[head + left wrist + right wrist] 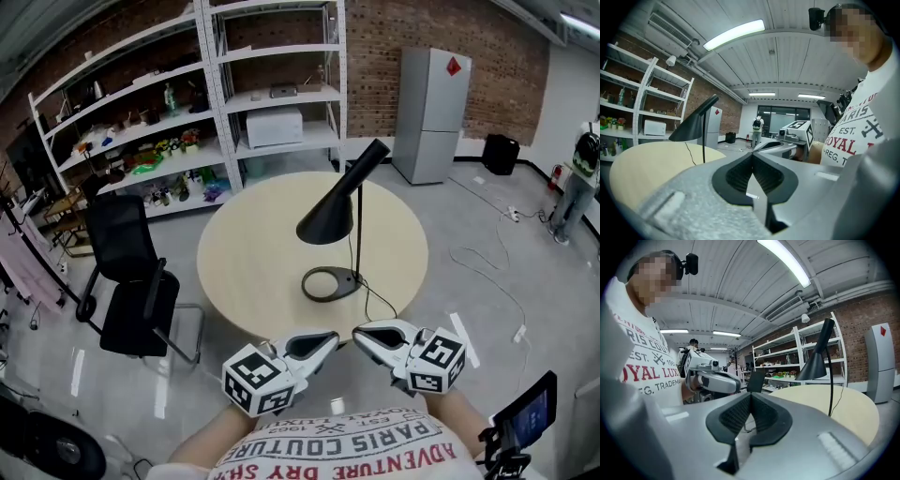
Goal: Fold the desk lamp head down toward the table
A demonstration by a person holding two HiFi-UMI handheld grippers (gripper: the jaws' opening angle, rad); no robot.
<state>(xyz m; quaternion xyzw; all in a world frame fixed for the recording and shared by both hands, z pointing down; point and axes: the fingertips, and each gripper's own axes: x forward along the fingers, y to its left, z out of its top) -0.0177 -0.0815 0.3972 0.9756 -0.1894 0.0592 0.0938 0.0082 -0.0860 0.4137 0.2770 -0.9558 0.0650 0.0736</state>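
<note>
A black desk lamp stands on the round beige table (pixel 244 253). Its ring base (pixel 330 283) lies near the table's front edge, and its cone head (pixel 328 220) hangs tilted from a thin upright stem. Both grippers hover in front of the table, apart from the lamp, with their tips turned toward each other. My left gripper (pixel 331 340) is shut and holds nothing, and so is my right gripper (pixel 359 336). The lamp head (pixel 693 126) shows left of the shut left gripper (pixel 752 155) in the left gripper view, and the lamp head (pixel 816 365) right of the shut right gripper (pixel 750 397) in the right gripper view.
A black office chair (pixel 131 286) stands left of the table. White shelves (pixel 187 112) and a grey fridge (pixel 431 112) line the brick wall behind. Cables (pixel 487 272) trail over the floor on the right, where a person (pixel 577 183) stands far off.
</note>
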